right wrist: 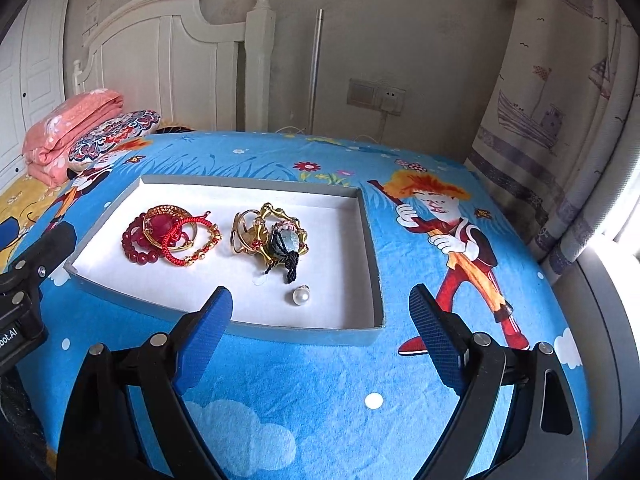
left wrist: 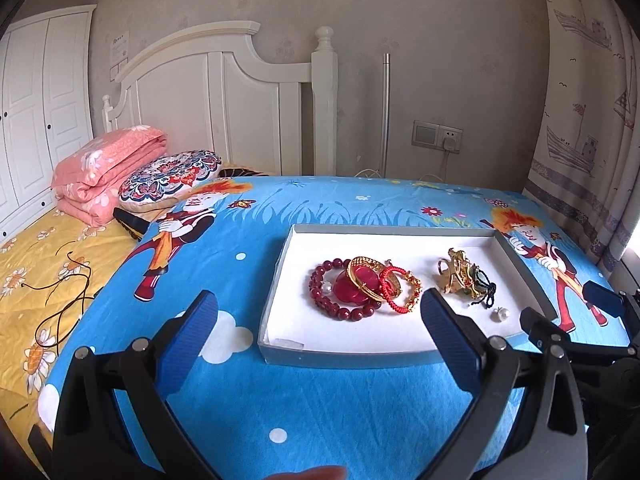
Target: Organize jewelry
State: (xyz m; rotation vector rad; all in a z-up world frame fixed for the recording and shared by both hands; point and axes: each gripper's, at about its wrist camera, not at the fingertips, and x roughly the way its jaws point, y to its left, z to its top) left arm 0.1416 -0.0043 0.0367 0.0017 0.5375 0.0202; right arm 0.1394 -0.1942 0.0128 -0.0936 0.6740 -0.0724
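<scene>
A shallow grey tray with a white floor lies on the blue cartoon bedsheet. In it sit a pile of red bead and gold bracelets, a tangle of gold rings and a pendant with black cord, and a lone pearl earring. My left gripper hovers open in front of the tray's near left part, nothing between its fingers. My right gripper stands wide open at the tray's near right corner, empty.
A folded pink quilt and a patterned cushion rest by the white headboard. A thin brown cord lies on the yellow sheet at left. A curtain hangs at right; a wall socket sits behind the bed.
</scene>
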